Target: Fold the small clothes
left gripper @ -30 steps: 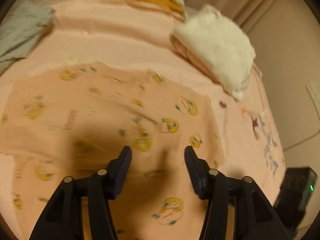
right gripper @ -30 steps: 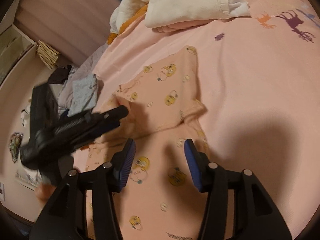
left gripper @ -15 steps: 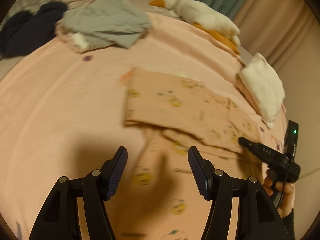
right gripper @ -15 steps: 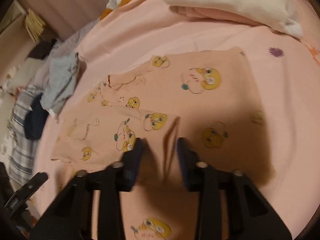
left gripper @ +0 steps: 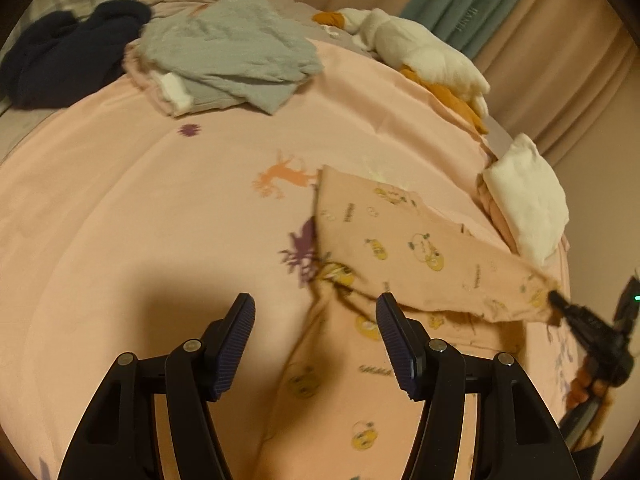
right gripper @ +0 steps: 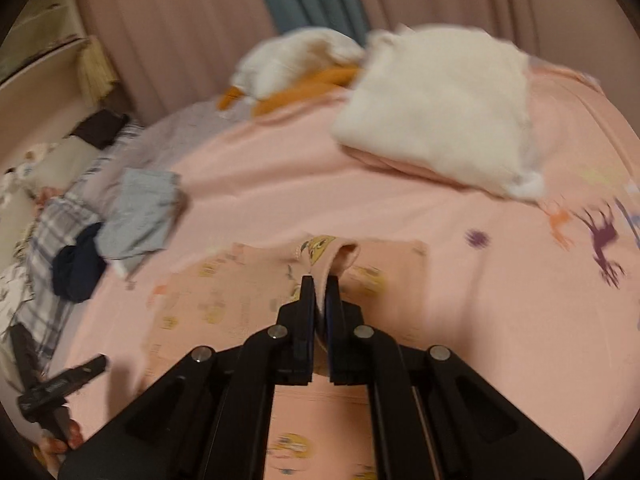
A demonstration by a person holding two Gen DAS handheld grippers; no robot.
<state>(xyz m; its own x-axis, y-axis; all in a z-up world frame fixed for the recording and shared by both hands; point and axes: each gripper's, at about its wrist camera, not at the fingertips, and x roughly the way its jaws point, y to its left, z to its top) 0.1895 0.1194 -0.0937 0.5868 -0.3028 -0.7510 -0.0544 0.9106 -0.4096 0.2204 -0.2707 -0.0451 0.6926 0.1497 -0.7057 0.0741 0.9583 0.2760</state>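
Since the thin pink garment looks soft and limp, the right claw pinches its edge while the left claw hangs wide, best placed to take the opposite corner.

I can make out small dark lettering printed between the cartoon birds on my peach garment, and white lettering on the left gripper, but neither is legible.
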